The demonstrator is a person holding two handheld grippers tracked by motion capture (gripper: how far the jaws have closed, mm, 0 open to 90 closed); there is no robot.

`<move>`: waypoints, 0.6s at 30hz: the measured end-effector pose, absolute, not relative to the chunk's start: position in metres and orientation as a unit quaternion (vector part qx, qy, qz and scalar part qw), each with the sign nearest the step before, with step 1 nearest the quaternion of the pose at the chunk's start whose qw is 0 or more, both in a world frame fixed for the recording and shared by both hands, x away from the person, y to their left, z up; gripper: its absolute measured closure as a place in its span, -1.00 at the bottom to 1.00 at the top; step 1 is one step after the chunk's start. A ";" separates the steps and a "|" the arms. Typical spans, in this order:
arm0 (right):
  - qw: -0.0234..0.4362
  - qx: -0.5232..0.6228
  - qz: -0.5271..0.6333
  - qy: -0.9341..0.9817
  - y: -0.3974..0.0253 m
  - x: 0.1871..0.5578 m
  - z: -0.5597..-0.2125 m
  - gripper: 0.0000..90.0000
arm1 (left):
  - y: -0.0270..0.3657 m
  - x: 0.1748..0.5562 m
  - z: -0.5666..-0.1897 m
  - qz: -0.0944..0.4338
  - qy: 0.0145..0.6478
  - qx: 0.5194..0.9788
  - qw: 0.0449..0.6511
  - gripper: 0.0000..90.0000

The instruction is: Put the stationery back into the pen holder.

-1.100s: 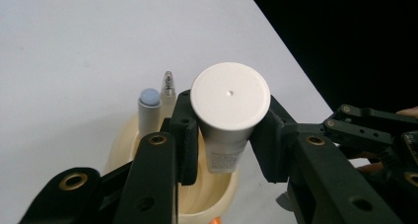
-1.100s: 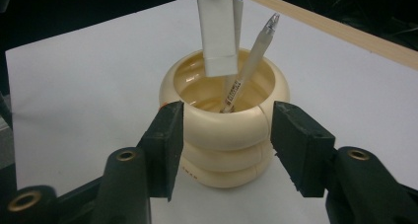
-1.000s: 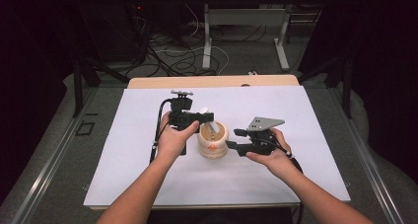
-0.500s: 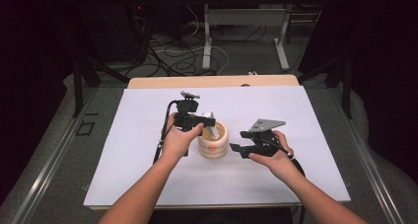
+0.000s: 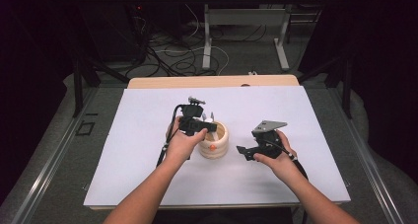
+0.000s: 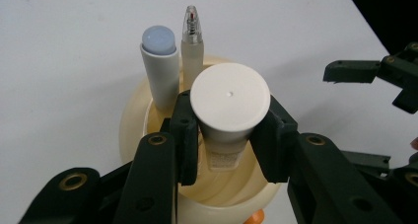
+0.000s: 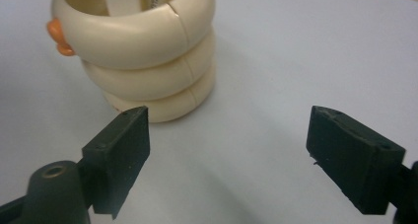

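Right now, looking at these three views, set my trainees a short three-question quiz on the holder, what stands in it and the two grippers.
1. True or false: the left gripper is shut on the white tube.
2. What stands in the cream holder besides the tube? A) a white stick and a clear-tipped pen B) scissors C) nothing
3. In a word, how do the right gripper's jaws stand?

Key:
1. True; its jaws press the tube just under the cap.
2. A; the white stick and the pen stand behind the tube.
3. Open; it is apart from the holder, holding nothing.
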State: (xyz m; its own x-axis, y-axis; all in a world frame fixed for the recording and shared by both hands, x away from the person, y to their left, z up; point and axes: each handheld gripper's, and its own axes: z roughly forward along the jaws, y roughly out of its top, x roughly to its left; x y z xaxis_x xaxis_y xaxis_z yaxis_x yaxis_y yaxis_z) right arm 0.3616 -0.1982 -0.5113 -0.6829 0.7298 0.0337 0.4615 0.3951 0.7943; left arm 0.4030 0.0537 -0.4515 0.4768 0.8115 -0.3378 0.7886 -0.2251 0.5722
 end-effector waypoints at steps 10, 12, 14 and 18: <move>0.159 0.392 0.403 0.811 -0.214 0.366 -0.519 -0.85 | 0.052 0.401 -0.455 0.028 0.508 0.790 0.343 0.47; 0.163 0.393 0.402 0.810 -0.215 0.368 -0.521 -0.91 | 0.053 0.400 -0.454 0.026 0.504 0.791 0.345 0.47; 0.160 0.400 0.400 0.809 -0.216 0.368 -0.520 -0.97 | 0.055 0.399 -0.452 0.024 0.503 0.789 0.353 0.41; 0.157 0.405 0.401 0.807 -0.218 0.368 -0.521 -1.00 | 0.061 0.395 -0.444 0.034 0.497 0.785 0.369 0.34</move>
